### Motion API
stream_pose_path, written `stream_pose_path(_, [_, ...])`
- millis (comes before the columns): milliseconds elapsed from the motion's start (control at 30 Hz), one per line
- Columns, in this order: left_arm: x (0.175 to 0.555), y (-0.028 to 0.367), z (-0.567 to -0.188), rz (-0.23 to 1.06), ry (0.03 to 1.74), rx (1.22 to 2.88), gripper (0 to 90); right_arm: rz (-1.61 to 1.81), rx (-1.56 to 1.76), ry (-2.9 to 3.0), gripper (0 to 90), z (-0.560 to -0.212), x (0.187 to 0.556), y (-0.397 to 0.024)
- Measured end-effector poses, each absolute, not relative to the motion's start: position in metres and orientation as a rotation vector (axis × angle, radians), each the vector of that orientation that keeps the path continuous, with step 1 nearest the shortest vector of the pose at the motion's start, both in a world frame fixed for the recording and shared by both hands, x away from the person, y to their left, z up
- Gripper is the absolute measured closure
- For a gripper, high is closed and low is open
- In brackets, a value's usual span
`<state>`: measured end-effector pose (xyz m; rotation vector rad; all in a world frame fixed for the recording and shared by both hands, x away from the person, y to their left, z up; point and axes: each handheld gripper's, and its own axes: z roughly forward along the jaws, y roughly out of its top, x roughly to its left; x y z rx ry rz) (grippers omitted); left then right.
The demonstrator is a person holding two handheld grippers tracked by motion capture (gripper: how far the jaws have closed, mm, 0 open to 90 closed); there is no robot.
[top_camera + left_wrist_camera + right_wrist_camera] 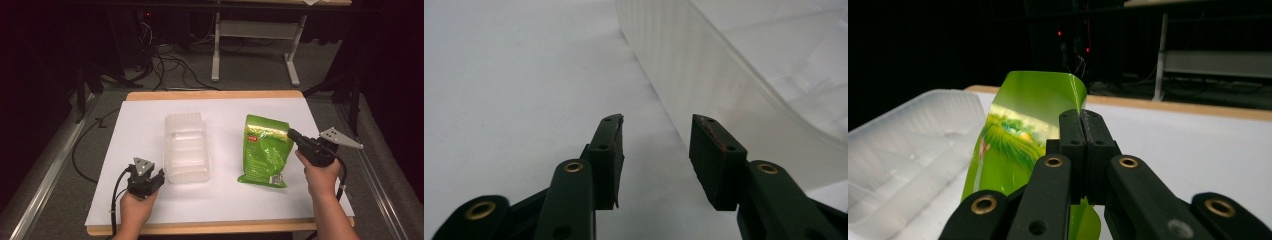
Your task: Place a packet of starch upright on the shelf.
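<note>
A green snack bag (264, 150) lies on the right half of the white table top, its upper right edge lifted. My right gripper (292, 134) is shut on that edge; in the right gripper view the jaws (1081, 120) meet on the thin bag (1023, 125), which curls up in front of them. A clear plastic container (186, 147) stands open side up in the middle. My left gripper (158, 177) sits low at its near left corner. In the left gripper view, the left gripper (656, 150) is open with nothing between the jaws, the container wall (724, 70) just right of them.
The white sheet (225, 200) covers a wooden table whose edge (215, 95) shows at the back. Cables (170, 65) and a desk frame (216, 50) are on the floor beyond. Bare sheet lies left of the container and between it and the bag.
</note>
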<state>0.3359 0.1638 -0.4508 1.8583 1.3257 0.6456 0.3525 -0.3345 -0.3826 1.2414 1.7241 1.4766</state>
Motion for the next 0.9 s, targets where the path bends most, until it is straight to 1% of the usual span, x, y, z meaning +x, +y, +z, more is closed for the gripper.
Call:
stream_pose_path(67, [0.335,0.167,-0.448,0.659,1.314,1.852,55.7,1.492,1.211,1.705,90.0,-0.376,0.35,-0.333])
stream_pose_path(167, [0.336,0.172,-0.446,0.643,1.322,1.826,55.3,1.499,1.167,1.638,90.0,-0.362,0.344,-0.331])
stream_pose_path(300, [0.337,0.175,-0.445,0.645,1.324,1.808,55.2,1.515,1.143,1.566,90.0,-0.353,0.34,-0.332])
stream_pose_path(500, [0.338,0.181,-0.442,0.627,1.322,1.772,55.2,1.459,1.126,1.592,90.0,-0.359,0.336,-0.327])
stream_pose_path(733, [0.338,0.183,-0.442,0.595,1.292,1.781,53.6,1.439,1.112,1.624,89.1,-0.368,0.324,-0.325])
stream_pose_path(833, [0.338,0.182,-0.442,0.59,1.281,1.79,53.3,1.436,1.111,1.626,87.2,-0.369,0.322,-0.324])
stream_pose_path(900, [0.338,0.182,-0.442,0.587,1.275,1.798,52.7,1.429,1.115,1.64,83.7,-0.373,0.321,-0.323])
